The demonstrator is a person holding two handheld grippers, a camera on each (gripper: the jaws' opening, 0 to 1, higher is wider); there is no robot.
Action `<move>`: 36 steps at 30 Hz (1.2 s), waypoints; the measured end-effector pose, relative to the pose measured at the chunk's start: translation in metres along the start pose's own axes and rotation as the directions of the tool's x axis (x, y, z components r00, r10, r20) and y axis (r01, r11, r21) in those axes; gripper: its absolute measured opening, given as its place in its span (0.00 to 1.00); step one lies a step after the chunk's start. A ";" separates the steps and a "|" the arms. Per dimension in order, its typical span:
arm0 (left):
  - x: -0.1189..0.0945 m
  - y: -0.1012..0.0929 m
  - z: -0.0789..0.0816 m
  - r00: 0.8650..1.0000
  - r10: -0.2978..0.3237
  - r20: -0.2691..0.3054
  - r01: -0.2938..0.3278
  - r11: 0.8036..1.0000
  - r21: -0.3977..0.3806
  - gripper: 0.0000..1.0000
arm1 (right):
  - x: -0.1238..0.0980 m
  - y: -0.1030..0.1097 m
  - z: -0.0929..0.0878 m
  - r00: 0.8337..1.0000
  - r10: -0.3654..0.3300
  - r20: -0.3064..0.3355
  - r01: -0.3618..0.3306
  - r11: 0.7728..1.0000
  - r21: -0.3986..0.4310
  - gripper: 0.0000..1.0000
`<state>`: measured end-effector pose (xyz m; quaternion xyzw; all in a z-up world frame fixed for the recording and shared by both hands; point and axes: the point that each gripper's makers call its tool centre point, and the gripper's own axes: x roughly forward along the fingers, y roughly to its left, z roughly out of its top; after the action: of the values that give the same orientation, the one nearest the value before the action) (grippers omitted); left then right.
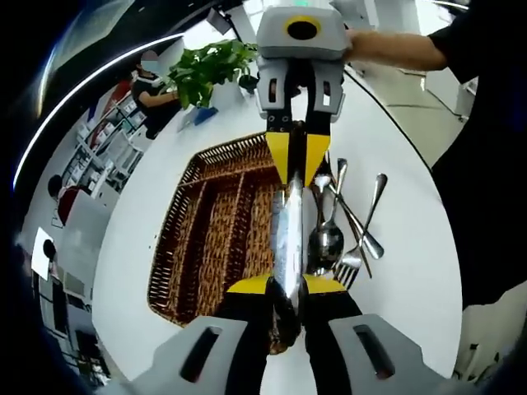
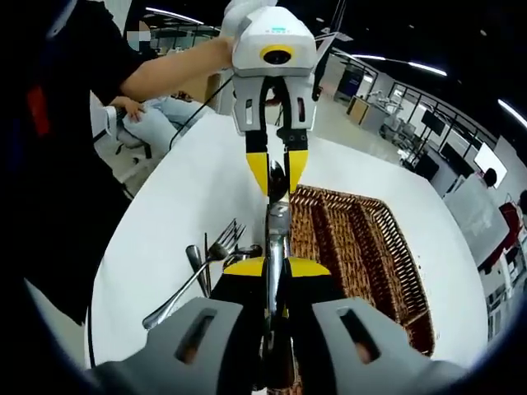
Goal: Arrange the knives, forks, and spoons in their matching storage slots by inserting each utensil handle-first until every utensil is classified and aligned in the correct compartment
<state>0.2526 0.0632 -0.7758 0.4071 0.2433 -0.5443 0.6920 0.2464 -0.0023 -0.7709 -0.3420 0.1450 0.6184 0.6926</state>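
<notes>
A silver utensil (image 1: 288,230) hangs lengthwise between my two grippers, which face each other. My left gripper (image 1: 286,284) is shut on its near end and my right gripper (image 1: 295,160) is shut on its far end. In the right gripper view the same utensil (image 2: 276,226) runs from my right gripper (image 2: 276,265) up to the left gripper (image 2: 277,173). It hovers over the edge of a brown wicker tray (image 1: 206,239) with long compartments (image 2: 362,239). Loose spoons and forks (image 1: 346,239) lie in a pile on the table beside the tray (image 2: 206,263).
The round white table (image 1: 403,271) ends in a curved edge just beyond the loose cutlery. A green plant (image 1: 210,70) stands at the table's far side, and a person sits behind it. The person holding the grippers stands by the pile, with a bare forearm (image 2: 173,70) reaching in.
</notes>
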 end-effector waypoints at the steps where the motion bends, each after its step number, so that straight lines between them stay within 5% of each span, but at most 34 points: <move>1: 0.001 0.002 -0.001 1.000 0.002 -0.007 -0.002 1.000 -0.002 0.12 | 0.002 -0.002 -0.001 1.000 0.004 -0.004 -0.004 1.000 0.000 0.06; 18: 0.032 0.027 -0.039 0.993 -0.055 -0.106 0.046 0.995 -0.085 0.12 | 0.043 -0.026 -0.024 0.998 0.057 -0.027 -0.057 0.998 0.011 0.06; 36: 0.063 0.032 -0.056 0.979 -0.122 -0.166 0.100 0.986 -0.135 0.12 | 0.065 -0.031 -0.057 0.993 0.089 -0.074 -0.085 0.995 0.057 0.07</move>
<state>0.3068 0.0770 -0.8463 0.3944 0.3587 -0.5281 0.6610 0.3010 0.0096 -0.8439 -0.3398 0.2027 0.6305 0.6678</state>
